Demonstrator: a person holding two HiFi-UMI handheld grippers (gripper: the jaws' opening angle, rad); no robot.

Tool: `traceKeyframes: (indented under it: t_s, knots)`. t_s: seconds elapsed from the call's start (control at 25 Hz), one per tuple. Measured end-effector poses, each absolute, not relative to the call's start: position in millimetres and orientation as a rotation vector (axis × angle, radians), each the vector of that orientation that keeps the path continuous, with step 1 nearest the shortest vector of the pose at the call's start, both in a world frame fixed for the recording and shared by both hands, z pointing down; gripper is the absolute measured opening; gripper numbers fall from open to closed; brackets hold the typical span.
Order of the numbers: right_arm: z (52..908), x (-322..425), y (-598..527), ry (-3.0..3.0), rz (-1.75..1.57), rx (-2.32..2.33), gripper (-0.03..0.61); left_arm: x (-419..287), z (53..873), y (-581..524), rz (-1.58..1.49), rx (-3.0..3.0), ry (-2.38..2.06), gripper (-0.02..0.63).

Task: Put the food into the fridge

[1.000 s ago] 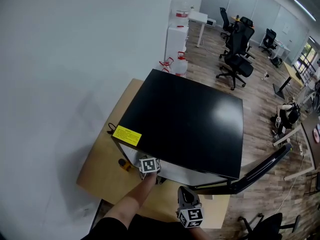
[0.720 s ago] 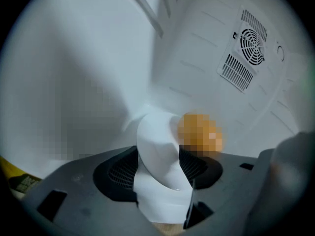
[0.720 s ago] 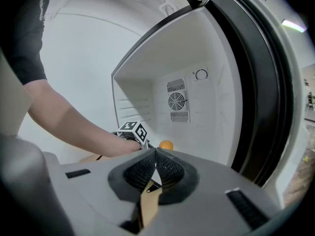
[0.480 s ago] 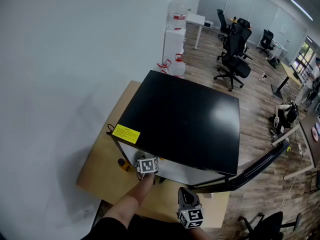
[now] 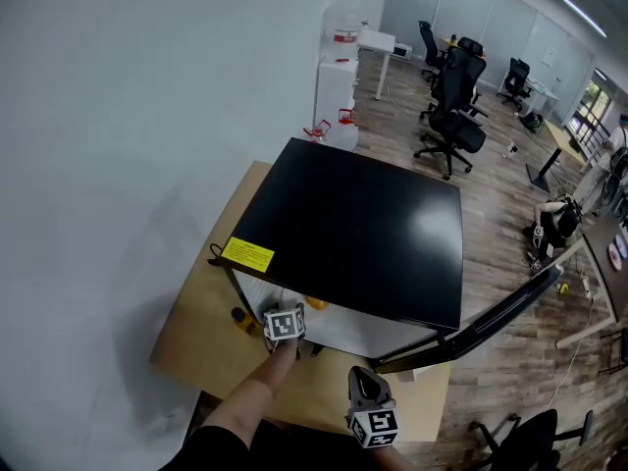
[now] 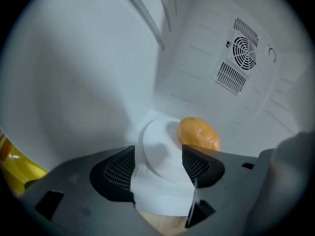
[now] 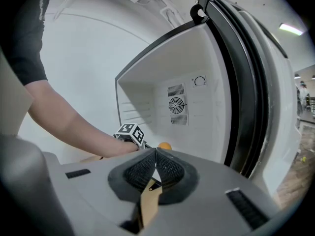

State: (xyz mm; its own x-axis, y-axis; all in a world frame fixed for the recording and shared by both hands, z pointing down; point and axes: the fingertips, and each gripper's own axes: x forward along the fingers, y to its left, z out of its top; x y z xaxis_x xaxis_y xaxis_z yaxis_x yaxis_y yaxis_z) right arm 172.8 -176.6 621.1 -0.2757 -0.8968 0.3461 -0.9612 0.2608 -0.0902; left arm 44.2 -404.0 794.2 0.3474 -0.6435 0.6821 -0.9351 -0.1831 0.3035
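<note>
Left tongs (image 6: 157,163) opening, gripping nothing, orange food (image 6: 198,134) lying crosswise just beyond; right tongs (image 7: 155,156) closed, empty.

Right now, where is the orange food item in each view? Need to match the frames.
Head view: orange food item sits low centre, just under the near edge of the fridge top.
Left gripper view: centre-right, at the right edge of the white disc.
Right gripper view: small, mid-frame, just above the shut fingers.
Landmark: round fan vent, both gripper views only.
</note>
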Motion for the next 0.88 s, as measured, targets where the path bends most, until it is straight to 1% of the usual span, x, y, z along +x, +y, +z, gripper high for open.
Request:
traceKeyframes:
  t_s: [0.48, 0.72, 0.88]
  knots:
    - [606, 159, -151, -2.302, 0.371, 1.812, 0.060, 32, 755, -360, 0.440, 2.039, -1.322, 0.275]
    - [586, 145, -135, -2.266, 0.343, 1.872, 0.060, 19, 699, -305, 0.447, 2.246, -1.258, 0.275]
    - [575, 125, -108, -2.249, 0.355, 1.933, 0.060, -1, 653, -251, 0.362, 2.394, -1.239, 0.273]
